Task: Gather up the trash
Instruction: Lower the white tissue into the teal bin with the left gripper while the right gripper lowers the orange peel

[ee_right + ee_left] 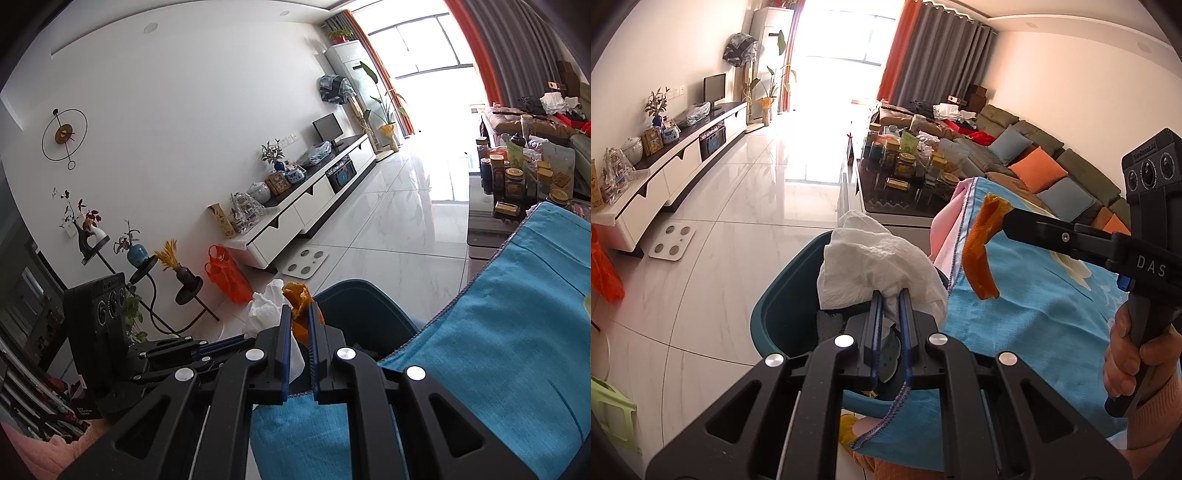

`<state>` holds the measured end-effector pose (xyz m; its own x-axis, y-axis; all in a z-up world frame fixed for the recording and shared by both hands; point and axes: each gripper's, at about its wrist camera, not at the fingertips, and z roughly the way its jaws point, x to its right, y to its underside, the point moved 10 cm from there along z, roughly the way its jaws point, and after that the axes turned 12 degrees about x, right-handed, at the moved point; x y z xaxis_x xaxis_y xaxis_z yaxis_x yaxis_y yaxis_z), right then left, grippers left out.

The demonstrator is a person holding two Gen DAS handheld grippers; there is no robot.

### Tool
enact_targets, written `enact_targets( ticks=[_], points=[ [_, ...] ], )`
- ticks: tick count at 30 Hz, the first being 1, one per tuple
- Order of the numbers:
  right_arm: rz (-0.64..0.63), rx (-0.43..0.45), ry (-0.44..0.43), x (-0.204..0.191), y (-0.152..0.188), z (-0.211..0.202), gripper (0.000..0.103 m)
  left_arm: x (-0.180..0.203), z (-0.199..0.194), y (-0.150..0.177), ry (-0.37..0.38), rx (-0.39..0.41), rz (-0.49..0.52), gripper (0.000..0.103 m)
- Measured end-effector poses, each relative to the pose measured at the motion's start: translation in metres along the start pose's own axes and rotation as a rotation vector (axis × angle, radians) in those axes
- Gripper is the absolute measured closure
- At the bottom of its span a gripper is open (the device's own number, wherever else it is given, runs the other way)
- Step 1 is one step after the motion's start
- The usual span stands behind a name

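Two loads, left hand-held gripper (890,295) clamping tissue (879,266), right hand-held gripper (300,314) pinching peel (301,306), blue cloth (498,332), white tiled floor (399,229)

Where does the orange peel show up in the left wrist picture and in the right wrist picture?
Left wrist view: orange peel right of centre, hanging from the right gripper over the blue cloth.
Right wrist view: orange peel at centre, pinched between the fingers.
Shared landmark: the teal bin, below the peel in both.

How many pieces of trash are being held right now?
2. A crumpled white paper tissue in the left gripper above the teal plastic bin; an orange peel strip in the right gripper.
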<state>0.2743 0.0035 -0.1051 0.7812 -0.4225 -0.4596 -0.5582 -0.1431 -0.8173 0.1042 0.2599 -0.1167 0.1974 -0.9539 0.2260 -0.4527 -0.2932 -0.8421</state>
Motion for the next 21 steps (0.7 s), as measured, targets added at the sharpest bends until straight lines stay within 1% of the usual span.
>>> enact_targets(
  ticks=[21],
  points=[
    [0.004,-0.036,0.009,0.000,0.005,0.027,0.096,-0.010,0.024,0.011,-0.036,-0.035,-0.021,0.093]
  ],
)
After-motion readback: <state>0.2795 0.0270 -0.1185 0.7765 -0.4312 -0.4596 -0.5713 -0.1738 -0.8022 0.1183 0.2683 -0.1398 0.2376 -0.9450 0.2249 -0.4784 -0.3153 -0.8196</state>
